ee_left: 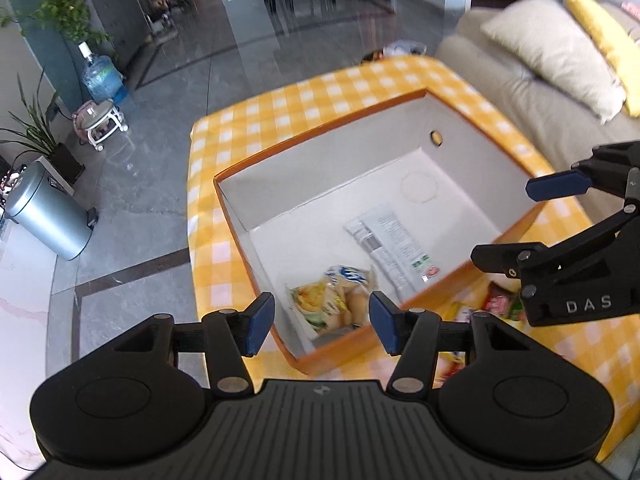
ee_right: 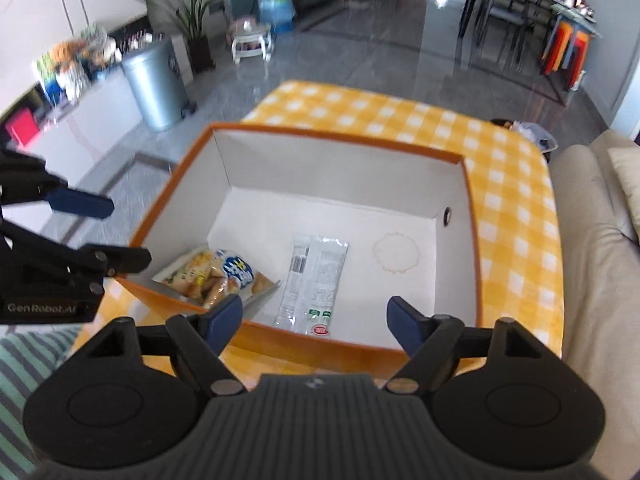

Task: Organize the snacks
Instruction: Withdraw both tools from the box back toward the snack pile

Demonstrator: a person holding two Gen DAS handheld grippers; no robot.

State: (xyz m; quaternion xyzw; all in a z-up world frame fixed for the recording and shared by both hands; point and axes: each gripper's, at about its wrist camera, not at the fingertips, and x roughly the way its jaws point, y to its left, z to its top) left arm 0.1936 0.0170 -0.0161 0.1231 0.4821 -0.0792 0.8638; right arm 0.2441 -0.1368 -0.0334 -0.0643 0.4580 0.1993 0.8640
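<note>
Left wrist view: the left gripper (ee_left: 322,322) hangs above the near corner of the orange box (ee_left: 256,164) with its jaws apart and nothing between them, and the right gripper (ee_right: 314,322) hangs over the box's near wall with its jaws spread wider, also empty. Inside the box, a yellow snack bag (ee_right: 218,276) lies in one near corner and a white packet (ee_right: 316,280) lies flat on the floor beside it, apart from the bag. More snacks (ee_left: 500,304) wait outside the box on the checked tablecloth (ee_left: 288,108), just beyond its near wall. Two items seem stowed, so the step in hand is likely fetching the next one. That calls for lowering an empty gripper to the loose snacks and closing on one wrapper edge.
</note>
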